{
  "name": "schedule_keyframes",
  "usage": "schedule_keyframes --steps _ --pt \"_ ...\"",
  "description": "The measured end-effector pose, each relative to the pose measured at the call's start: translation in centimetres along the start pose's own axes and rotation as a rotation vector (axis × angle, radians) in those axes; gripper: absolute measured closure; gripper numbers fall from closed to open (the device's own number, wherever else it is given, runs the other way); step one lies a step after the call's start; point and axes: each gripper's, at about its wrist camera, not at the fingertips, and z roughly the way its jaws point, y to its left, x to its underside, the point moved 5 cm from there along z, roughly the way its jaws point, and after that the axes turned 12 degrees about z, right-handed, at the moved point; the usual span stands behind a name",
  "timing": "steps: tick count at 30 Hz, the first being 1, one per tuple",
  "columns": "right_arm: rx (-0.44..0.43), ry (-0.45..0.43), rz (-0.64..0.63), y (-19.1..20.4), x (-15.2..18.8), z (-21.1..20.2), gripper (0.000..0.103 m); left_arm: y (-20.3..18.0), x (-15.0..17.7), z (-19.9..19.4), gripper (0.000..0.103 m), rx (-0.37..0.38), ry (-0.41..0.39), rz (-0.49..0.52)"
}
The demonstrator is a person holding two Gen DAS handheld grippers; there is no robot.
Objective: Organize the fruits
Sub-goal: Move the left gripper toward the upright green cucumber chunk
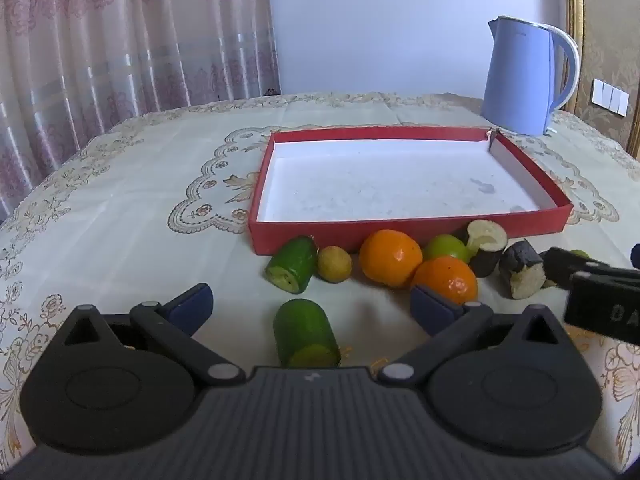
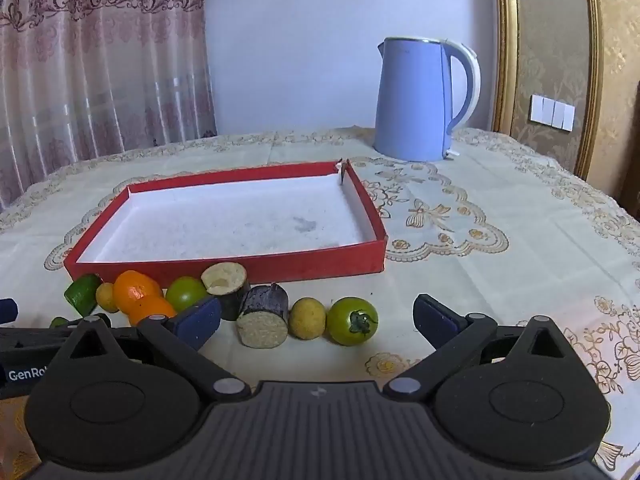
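**Both grippers spread, fruit lined up by the red box**

While both my grippers hang low over the table, nothing is held. Left gripper (image 1: 312, 306) has its jaws spread wide, with a green cucumber piece (image 1: 307, 334) lying on the tablecloth (image 1: 120, 208) between them, not touched. Right gripper (image 2: 316, 318) is spread wide too, jaws apart around bare cloth just in front of the fruit row.

Fruit sits along the near wall of the red box (image 2: 224, 268), outside it (white inside holds no fruit). Left view: second cucumber piece (image 1: 292, 266), small yellow fruit (image 1: 335, 264), two oranges (image 1: 390, 258) (image 1: 446, 280), green fruit (image 1: 446, 247), two dark eggplant chunks (image 1: 486, 250) (image 1: 522, 274). Right view adds another yellow fruit (image 2: 307, 317) and a green tomato (image 2: 353, 321) at the row's right end, just beside each other.

Blue kettle (image 2: 420, 100) stands behind the box, apart from it.
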Motion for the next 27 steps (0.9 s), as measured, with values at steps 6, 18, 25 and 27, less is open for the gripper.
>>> schedule_keyframes --steps 6,18,25,27 --pt "-0.015 -0.03 0.02 -1.6 -0.2 -0.4 0.0 1.3 0.9 0.3 0.0 0.005 0.013 -0.002" --pt "0.02 -0.018 -0.011 -1.6 0.7 -0.1 0.0 2.6 1.3 0.7 0.0 -0.024 0.018 -0.036" --pt "0.033 -0.041 -0.022 -1.5 0.6 -0.5 0.0 2.3 1.2 0.3 0.0 -0.017 -0.012 -0.003" --pt "0.03 -0.038 -0.009 -1.6 0.5 -0.5 0.0 2.3 1.1 0.4 0.0 -0.015 -0.008 -0.001"
